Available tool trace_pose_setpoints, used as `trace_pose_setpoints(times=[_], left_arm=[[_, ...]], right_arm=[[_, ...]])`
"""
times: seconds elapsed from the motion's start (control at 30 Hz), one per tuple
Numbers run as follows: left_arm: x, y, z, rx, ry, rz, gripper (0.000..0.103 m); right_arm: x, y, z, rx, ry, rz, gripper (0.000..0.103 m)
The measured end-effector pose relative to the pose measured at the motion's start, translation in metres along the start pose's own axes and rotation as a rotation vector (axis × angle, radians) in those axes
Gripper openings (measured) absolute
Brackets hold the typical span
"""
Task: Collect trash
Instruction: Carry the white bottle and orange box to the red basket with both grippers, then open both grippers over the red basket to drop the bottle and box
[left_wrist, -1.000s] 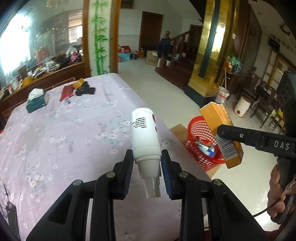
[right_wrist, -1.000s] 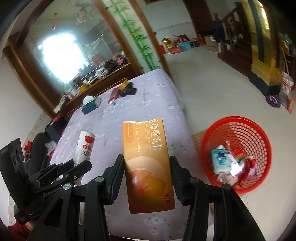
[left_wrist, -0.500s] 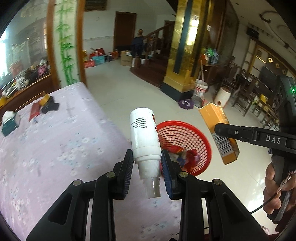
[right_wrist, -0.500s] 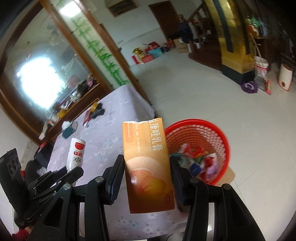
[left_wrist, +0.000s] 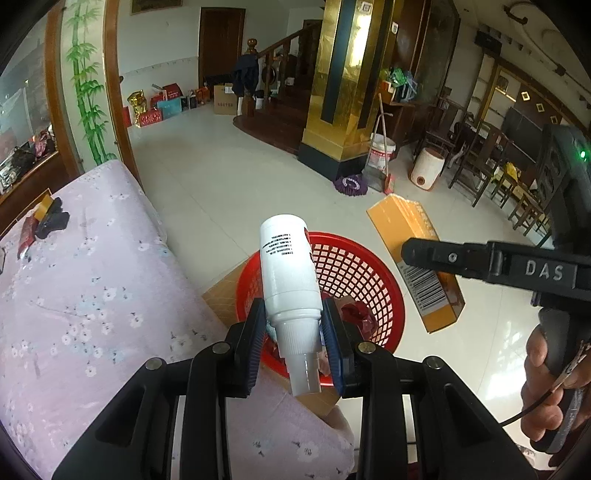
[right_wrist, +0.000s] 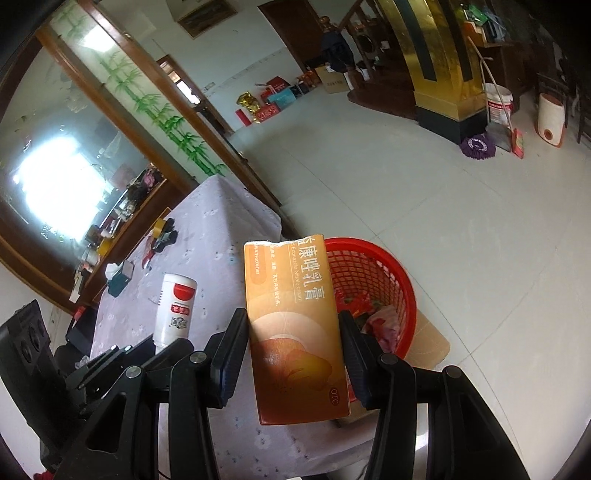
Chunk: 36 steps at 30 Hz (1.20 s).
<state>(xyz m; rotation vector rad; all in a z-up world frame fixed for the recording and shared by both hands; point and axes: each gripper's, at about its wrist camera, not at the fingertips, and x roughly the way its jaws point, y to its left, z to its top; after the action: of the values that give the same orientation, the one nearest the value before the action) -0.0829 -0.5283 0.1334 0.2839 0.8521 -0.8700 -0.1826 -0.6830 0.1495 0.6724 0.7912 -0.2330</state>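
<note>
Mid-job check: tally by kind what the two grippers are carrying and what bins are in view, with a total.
White spray bottle, clamped in the left gripper: 1
Orange carton, clamped in the right gripper: 1
Red mesh basket, on the floor beside the table, trash already inside: 1
Total: 3

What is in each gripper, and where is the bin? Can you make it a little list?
left gripper: shut on the white spray bottle, nozzle end toward the camera
right gripper: shut on the orange box
red basket: on the floor beside the table, trash already inside
under the basket: flat cardboard
table cover: pale cloth with flowers
</note>
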Motion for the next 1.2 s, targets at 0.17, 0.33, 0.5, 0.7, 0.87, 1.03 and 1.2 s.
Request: trace_pose_setpoints(times=[0.17,0.33,0.5,0.7,0.87,1.03,1.2], left_arm=[[0.022,-0.004,0.003,-0.005,0.029,-0.008,0.029],[0.034,-0.007,0.004,-0.002,0.048,-0.013,0.029],[0.044,-0.009,0.005,0.004,0.062,-0.014,0.029],[0.049,-0.013,0.004,0.012,0.072,-0.011,0.029],[0.052,-0.017,0.004,0.013,0.076,-0.010,0.029],[0.051,-0.019,0.005,0.014,0.065,-0.013,0.029],[0.052,-0.024,0.008,0.018,0.061,-0.007,0.032]], right_arm=[[0.012,-0.009,0.008,0.007,0.015,-0.006,0.053],[0.024,-0.015,0.015,0.014,0.030,-0.012,0.053],[0.033,-0.018,0.020,0.012,0.042,-0.013,0.053],[0.043,-0.023,0.022,0.016,0.058,-0.013,0.054],[0.047,-0.024,0.025,0.013,0.062,-0.016,0.054],[0.049,-0.024,0.026,0.010,0.067,-0.021,0.054],[0.048,-0.024,0.026,0.015,0.060,-0.022,0.062]])
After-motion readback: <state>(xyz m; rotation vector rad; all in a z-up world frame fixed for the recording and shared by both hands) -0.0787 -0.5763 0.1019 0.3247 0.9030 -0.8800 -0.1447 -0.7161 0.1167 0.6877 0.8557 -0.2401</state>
